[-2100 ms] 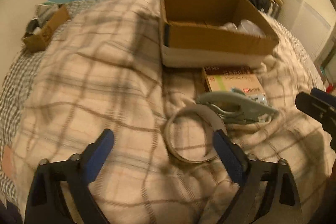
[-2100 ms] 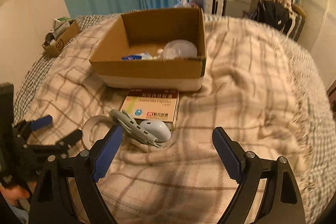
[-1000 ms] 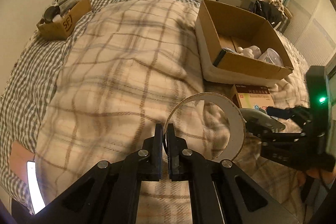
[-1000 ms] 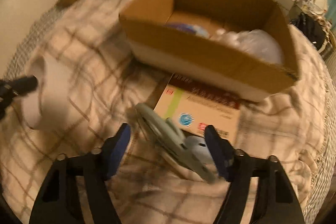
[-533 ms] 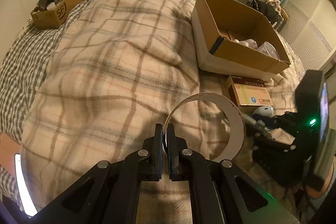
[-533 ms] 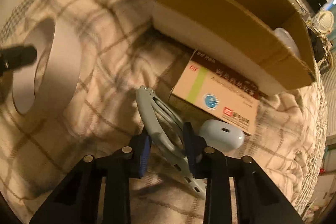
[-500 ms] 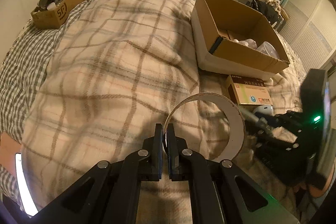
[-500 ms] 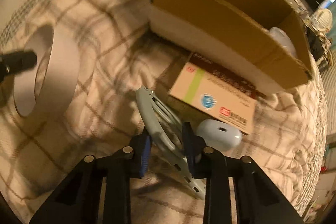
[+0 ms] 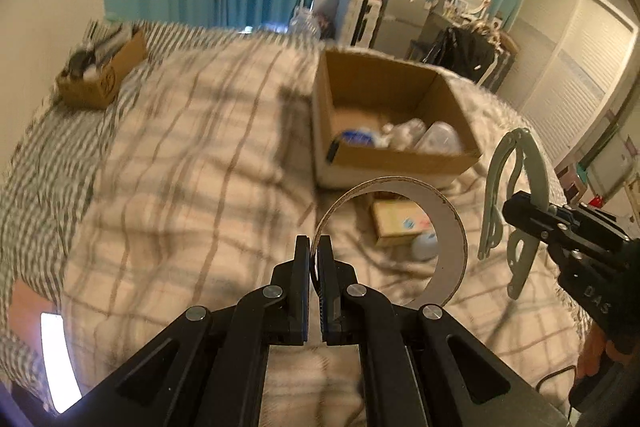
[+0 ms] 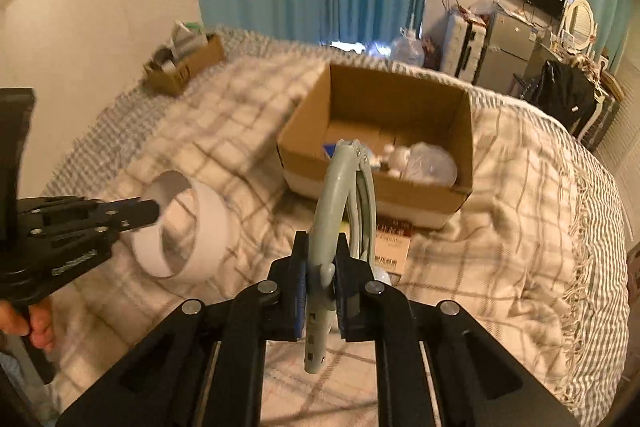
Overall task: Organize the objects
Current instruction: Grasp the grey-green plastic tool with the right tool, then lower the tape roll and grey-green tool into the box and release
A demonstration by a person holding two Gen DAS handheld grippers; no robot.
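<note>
My left tongs (image 9: 315,251) pinch the tape ring (image 9: 448,223); my right tongs (image 10: 322,259) clamp the grey tool (image 10: 340,195), both lifted short of the box (image 10: 466,131). A carton (image 9: 394,223) and white case (image 9: 424,247) remain on the blanket (image 9: 180,163).

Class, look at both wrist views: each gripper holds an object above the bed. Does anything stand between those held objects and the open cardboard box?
Nothing visible does. The left gripper holds the tape ring, the right gripper the grey tool, both lifted off the blanket. The cardboard box is open-topped.
</note>
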